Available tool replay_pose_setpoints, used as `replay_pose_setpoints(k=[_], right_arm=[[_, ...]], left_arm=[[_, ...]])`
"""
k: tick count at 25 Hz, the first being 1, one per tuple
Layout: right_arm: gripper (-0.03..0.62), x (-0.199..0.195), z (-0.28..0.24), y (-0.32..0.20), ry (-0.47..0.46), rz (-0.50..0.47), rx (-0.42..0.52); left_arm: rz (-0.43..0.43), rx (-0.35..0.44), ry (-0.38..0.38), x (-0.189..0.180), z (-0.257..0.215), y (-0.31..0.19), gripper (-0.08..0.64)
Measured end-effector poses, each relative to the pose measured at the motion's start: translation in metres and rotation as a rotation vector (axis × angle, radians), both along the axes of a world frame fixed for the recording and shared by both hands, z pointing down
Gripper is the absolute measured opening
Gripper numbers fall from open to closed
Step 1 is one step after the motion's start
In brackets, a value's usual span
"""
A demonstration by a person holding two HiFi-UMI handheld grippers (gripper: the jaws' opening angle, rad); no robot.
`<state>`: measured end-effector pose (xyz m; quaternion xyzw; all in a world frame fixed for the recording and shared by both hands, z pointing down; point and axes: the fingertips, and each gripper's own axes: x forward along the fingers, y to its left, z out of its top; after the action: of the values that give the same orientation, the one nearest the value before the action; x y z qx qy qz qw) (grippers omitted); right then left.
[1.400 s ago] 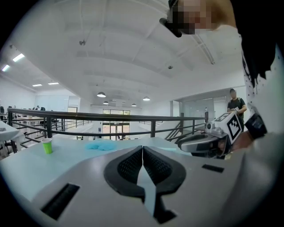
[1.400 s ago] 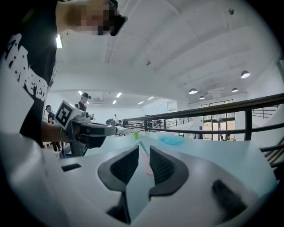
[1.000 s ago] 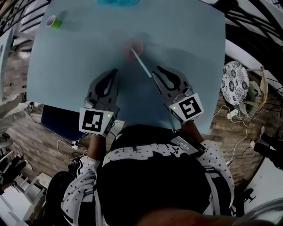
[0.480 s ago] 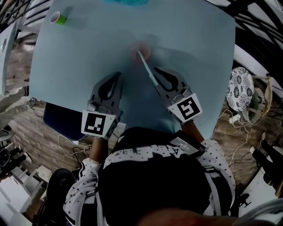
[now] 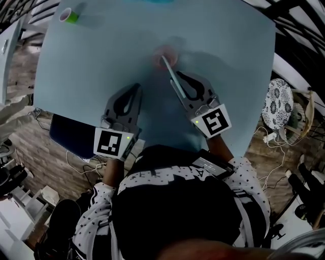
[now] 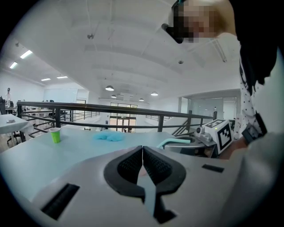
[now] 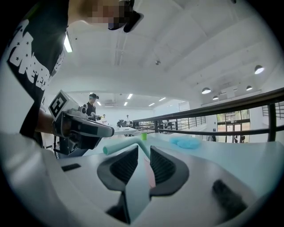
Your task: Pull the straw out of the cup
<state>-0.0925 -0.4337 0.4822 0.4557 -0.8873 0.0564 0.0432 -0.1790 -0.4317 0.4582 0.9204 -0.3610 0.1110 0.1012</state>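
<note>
A pink cup (image 5: pixel 165 56) stands on the light blue table (image 5: pixel 91 61), past its middle. A pale teal straw (image 5: pixel 171 76) leans out of it toward me. My right gripper (image 5: pixel 179 76) sits just right of the straw, a short way before the cup. In the right gripper view its jaws (image 7: pixel 144 153) stand a narrow gap apart; the straw (image 7: pixel 122 146) crosses over the left fingertip and the cup (image 7: pixel 151 174) shows through the gap. I cannot tell if a fingertip touches the straw. My left gripper (image 5: pixel 137 86) rests shut and empty, left of the straw (image 6: pixel 173 142).
A small green cup (image 5: pixel 68 15) stands at the table's far left corner. A blue cloth-like thing (image 5: pixel 157 1) lies at the far edge. A black railing runs beyond the table. Floor, cables and a patterned stool (image 5: pixel 278 99) lie off the right side.
My right gripper has moved forward along the straw and now sits closer to the cup. The left gripper has hardly moved.
</note>
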Motion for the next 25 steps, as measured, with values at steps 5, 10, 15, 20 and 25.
replay_pose_setpoints(k=[5, 10, 15, 20, 25], right_arm=[[0.072, 0.001, 0.004, -0.007, 0.000, 0.014, 0.010], [0.072, 0.000, 0.005, -0.012, -0.011, 0.015, 0.016], [0.072, 0.001, 0.009, -0.015, -0.014, 0.015, 0.008], [0.071, -0.001, 0.010, -0.015, 0.000, 0.004, 0.012], [0.069, 0.002, 0.017, -0.015, 0.040, 0.018, 0.018]], left_arm=[[-0.004, -0.007, -0.009, -0.004, 0.005, 0.002, 0.014], [-0.012, -0.009, -0.017, -0.007, 0.007, 0.002, 0.014], [-0.013, -0.012, -0.017, -0.007, 0.009, 0.000, 0.014], [-0.025, -0.006, -0.016, -0.011, 0.008, 0.001, 0.014], [-0.038, -0.006, -0.014, -0.014, 0.009, 0.002, 0.014]])
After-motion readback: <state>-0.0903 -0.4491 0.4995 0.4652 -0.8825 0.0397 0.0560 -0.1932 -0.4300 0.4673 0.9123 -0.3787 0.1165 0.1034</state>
